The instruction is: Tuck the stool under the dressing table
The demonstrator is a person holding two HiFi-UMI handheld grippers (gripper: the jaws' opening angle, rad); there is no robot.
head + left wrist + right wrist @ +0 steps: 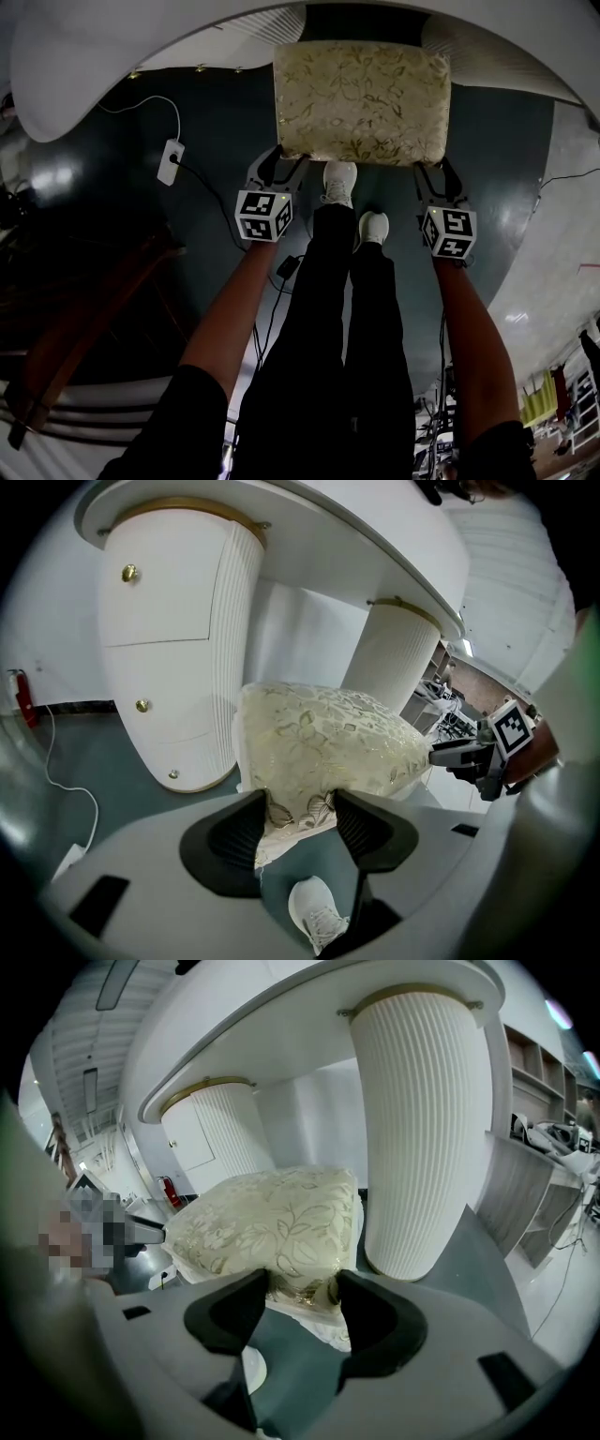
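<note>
In the head view, we held the left hand-held gripper (278,161) and the right hand-held gripper (437,178) at the near corners of the stool (361,101). The stool stood ahead of both, its far edge at the front of the dressing table (103,56).

In the left gripper view, that hand-held gripper's jaws pinched the cushion's near corner. A drawered pedestal (173,639) rose beyond on its left, and a white shoe (314,911) showed below it.

In the right gripper view, the right hand-held gripper's jaws pinched the other near corner. A ribbed pedestal (422,1119) stood just beyond on its right.
</note>
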